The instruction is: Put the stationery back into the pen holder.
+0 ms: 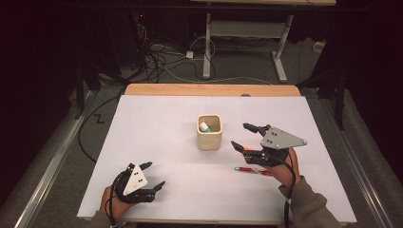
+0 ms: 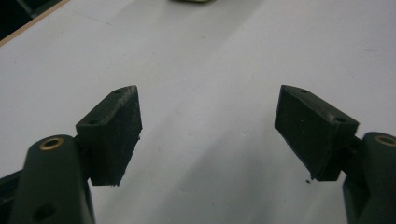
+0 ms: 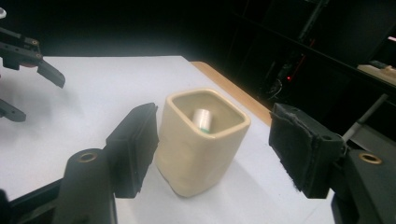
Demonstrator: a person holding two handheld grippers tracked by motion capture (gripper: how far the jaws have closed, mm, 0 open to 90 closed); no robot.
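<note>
- Sitting just right of centre in the high view, the cream cup (image 1: 209,132) stands upright on the white table sheet (image 1: 157,137), with a small white cylinder tipped in green (image 1: 204,126) lying inside it.
- The right gripper (image 1: 247,137) hovers just beside the cup at centre right, released, jaws spread wide and holding nothing; in the right gripper view the cup (image 3: 201,140) stands between the two pads (image 3: 133,149), not visibly touched by either.
- The left gripper (image 1: 154,176) rests at lower left, well apart from the cup, also released and empty; its own view shows bare sheet between the spread jaws.
- A red pen (image 1: 252,169) lies on the sheet at lower right, partly under the right hand.
- Judging by its glazed, thick-walled look, the cup is probably ceramic: stiff, fairly heavy, slippery and breakable if tipped.
- Its squarish body offers flat opposite walls, so a grip across the mid-height sides seems safest; pinching the rim alone risks a slip.
</note>
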